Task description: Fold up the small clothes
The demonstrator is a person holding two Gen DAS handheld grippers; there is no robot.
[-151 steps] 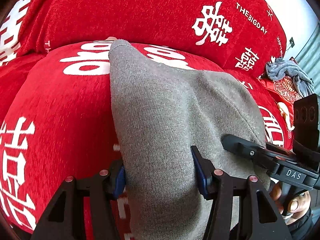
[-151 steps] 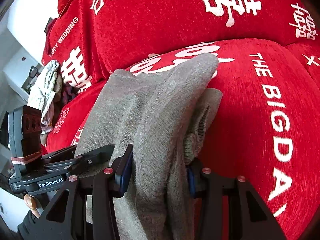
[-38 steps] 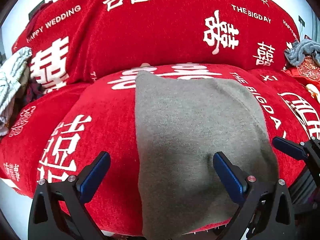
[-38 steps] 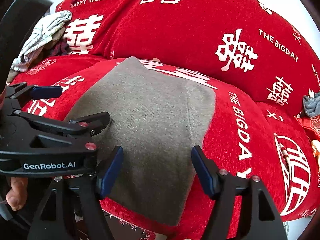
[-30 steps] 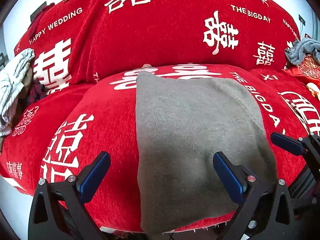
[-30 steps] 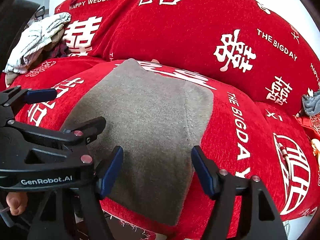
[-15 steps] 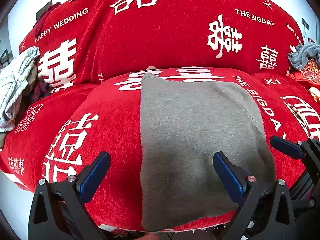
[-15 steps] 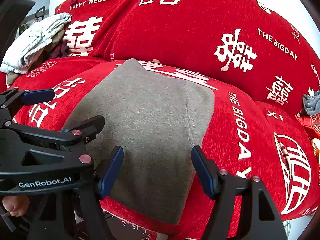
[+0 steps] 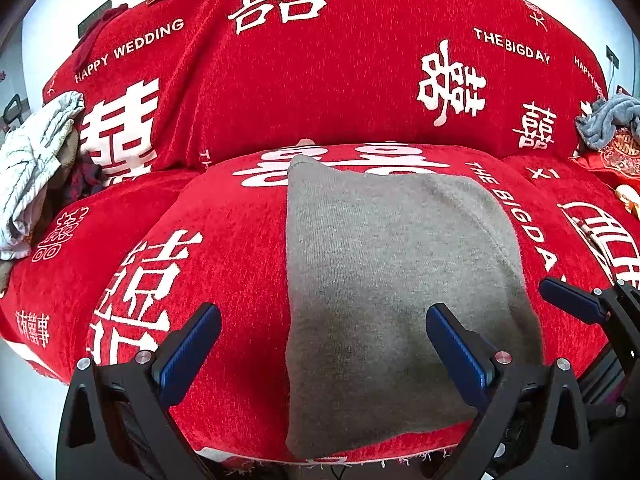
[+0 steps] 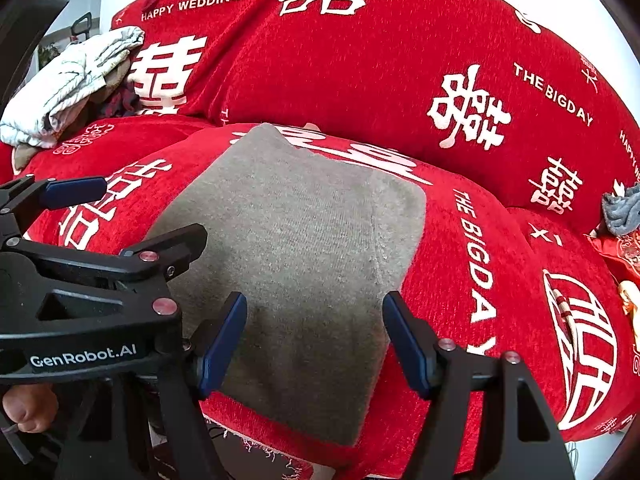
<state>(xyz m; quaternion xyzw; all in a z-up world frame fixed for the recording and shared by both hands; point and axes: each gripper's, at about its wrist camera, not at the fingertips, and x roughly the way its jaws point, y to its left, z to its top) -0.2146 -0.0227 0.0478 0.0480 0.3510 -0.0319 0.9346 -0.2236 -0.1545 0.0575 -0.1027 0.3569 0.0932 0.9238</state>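
I hold both tools above the near edge of the seat cushion [image 9: 224, 240], and neither grasps anything. My left gripper [image 9: 320, 344] stands released, its blue-padded fingers [image 9: 188, 348] spread wide: the left one is over bare red fabric, the right one over the near part of the garment, with no cloth pinched between them. My right gripper [image 10: 312, 336] is likewise released, jaws apart, both pads above the near end of the garment and clear of it.

The grey knitted garment [image 9: 392, 280] lies folded into a roughly rectangular, flat pad on the middle seat cushion. Its near edge hangs just over the cushion's front lip; its far left corner rises to a small peak close to the backrest [image 9: 320, 80]. In the right wrist view a seam runs lengthwise near its right edge.

The cushion and backrest carry a red cover with white characters and the words "HAPPY WEDDING" and "THE BIG DAY".

At far left, on the neighbouring seat, a crumpled pale garment [image 9: 32, 176] lies against the backrest, with some darker cloth beside it. At far right a bluish-grey cloth [image 9: 604, 124] rests on a red patterned item.

In the right wrist view my left gripper is seen at left, marked "GenRobot.AI", with part of my left hand [image 10: 24, 408] below it.
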